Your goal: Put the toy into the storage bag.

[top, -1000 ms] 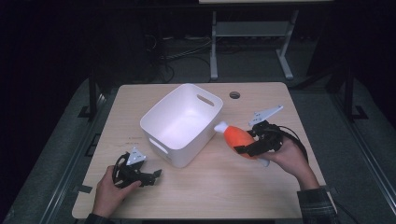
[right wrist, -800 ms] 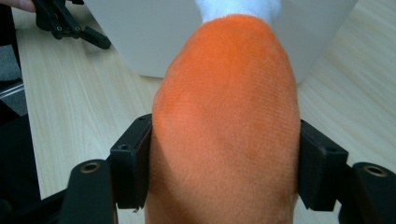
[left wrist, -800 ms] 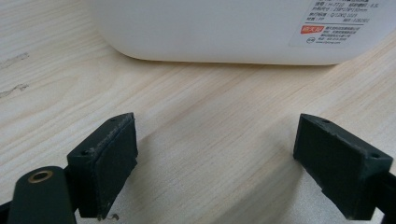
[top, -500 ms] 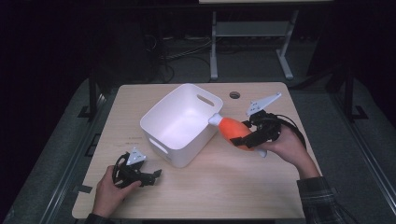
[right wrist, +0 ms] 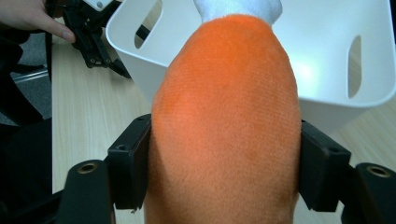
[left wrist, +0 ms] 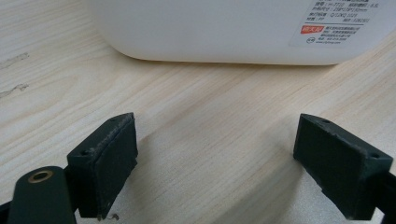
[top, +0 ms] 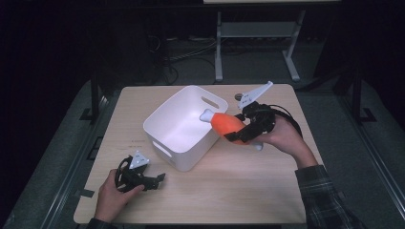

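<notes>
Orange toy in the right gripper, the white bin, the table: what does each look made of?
Orange toy: soft plush, by its fine fuzzy weave and the way it bulges between the right gripper's pads; its tip is white fabric. White bin: probably moulded plastic, smooth with a slight sheen, rounded corners, cut-out handles. Table: pale wood or wood-look laminate, matte, with visible grain lines.

plush toy over bin rim — bin mid-table
</notes>
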`<action>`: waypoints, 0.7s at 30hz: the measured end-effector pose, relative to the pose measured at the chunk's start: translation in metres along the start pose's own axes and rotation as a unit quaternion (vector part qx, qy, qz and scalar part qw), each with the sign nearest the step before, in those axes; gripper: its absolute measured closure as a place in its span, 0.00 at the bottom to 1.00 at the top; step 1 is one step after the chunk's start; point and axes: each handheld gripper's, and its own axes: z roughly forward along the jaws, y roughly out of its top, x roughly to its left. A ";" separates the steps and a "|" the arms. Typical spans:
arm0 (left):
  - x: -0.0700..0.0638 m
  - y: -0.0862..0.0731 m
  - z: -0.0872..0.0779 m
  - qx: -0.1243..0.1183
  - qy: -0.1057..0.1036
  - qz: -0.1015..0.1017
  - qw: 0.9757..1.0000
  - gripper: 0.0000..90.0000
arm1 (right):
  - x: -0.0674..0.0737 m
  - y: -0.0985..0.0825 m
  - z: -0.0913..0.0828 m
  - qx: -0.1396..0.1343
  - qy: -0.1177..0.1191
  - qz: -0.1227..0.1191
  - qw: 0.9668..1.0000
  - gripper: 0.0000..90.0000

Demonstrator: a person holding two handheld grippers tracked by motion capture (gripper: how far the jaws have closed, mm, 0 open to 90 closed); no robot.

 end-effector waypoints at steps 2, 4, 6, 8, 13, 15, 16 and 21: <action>0.000 0.000 0.000 -0.001 0.000 0.000 1.000 0.14 | 0.000 0.005 0.002 0.001 0.003 -0.003 1.000 0.34; 0.000 0.000 0.000 -0.001 0.000 0.000 1.000 0.14 | 0.000 0.010 0.003 0.003 0.005 -0.009 1.000 0.33; 0.000 0.000 0.000 -0.001 0.000 0.000 1.000 0.14 | 0.000 0.016 0.005 0.003 0.007 -0.015 1.000 0.33; 0.000 0.000 0.000 0.001 0.000 0.000 1.000 0.14 | -0.001 0.023 0.006 0.004 0.011 -0.029 1.000 0.33; 0.000 0.000 0.000 0.000 -0.001 0.000 1.000 0.14 | 0.001 0.039 0.013 0.004 0.020 -0.041 0.999 0.34; 0.000 0.000 0.000 0.002 -0.001 0.002 1.000 0.14 | 0.001 0.045 0.017 0.004 0.022 -0.047 0.999 0.33; 0.000 0.000 0.000 0.002 -0.001 0.002 1.000 0.14 | 0.000 0.047 0.019 0.003 0.023 -0.051 0.998 0.33; 0.000 0.000 0.000 0.002 -0.001 0.002 1.000 0.14 | -0.001 0.059 0.030 0.007 0.035 -0.061 0.998 0.33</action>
